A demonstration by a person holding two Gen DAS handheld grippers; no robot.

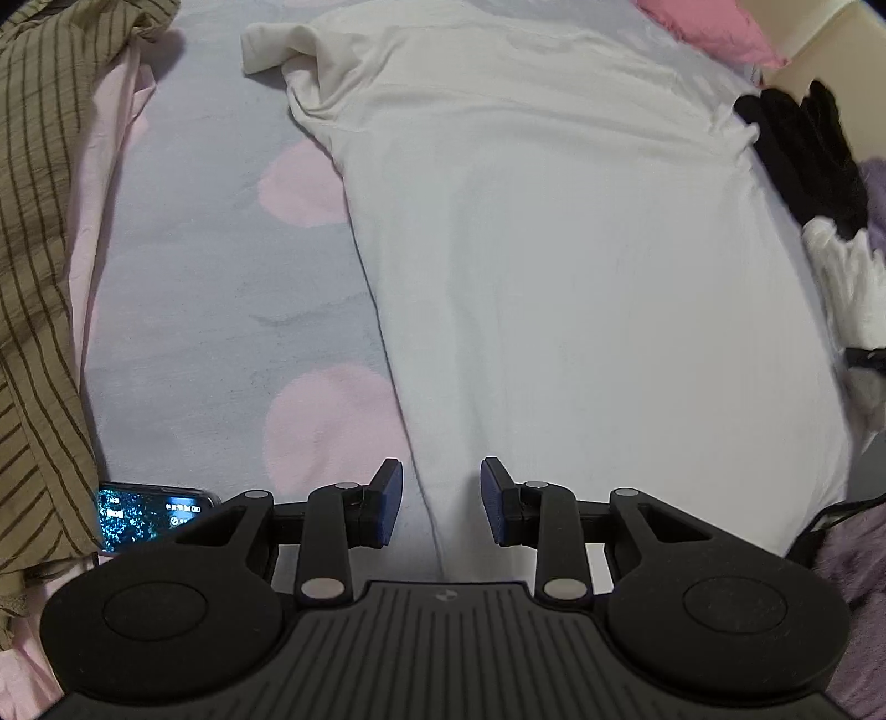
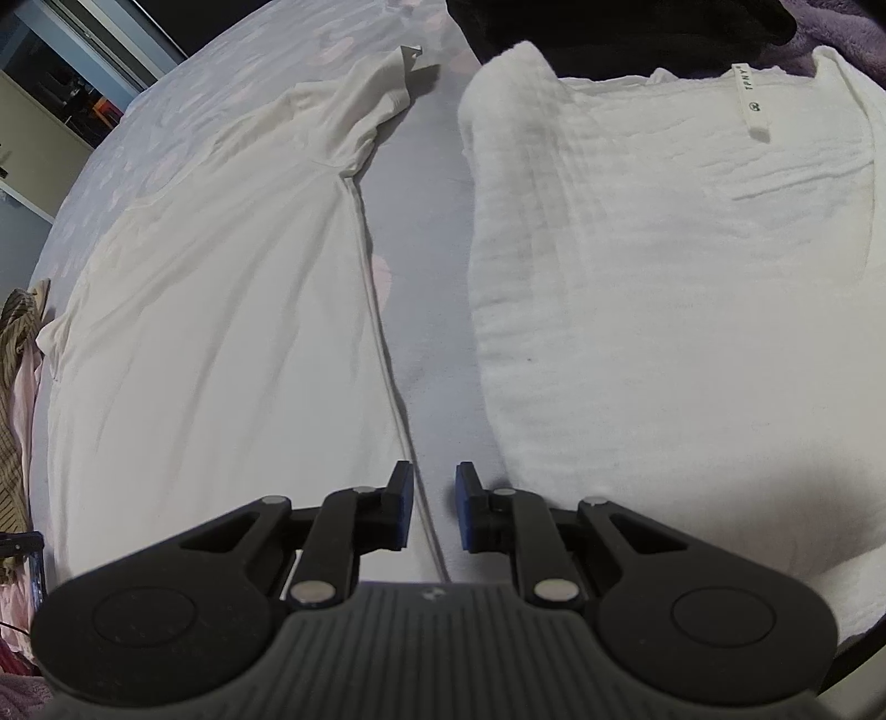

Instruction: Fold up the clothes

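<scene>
A white T-shirt [image 1: 554, 249] lies spread flat on the bed, collar end far from me. My left gripper [image 1: 441, 498] hovers low over its bottom left corner with the jaws apart; the shirt's left edge runs between the pads and neither pad presses on it. In the right wrist view the same T-shirt [image 2: 221, 304] fills the left half. Its right side seam runs down between the fingers of my right gripper [image 2: 434, 507]. Those jaws stand only narrowly apart, and a gap still shows on both sides of the seam.
A striped olive garment [image 1: 33, 221] is piled at the left, with a lit phone [image 1: 149, 512] beside it. A folded white crinkled garment [image 2: 664, 277] lies right of the shirt. A black cloth [image 1: 808, 149], a pink pillow [image 1: 714, 27] and a purple fleece [image 1: 864, 554] sit at the right. The bedsheet [image 1: 221, 304] is grey-blue with pink spots.
</scene>
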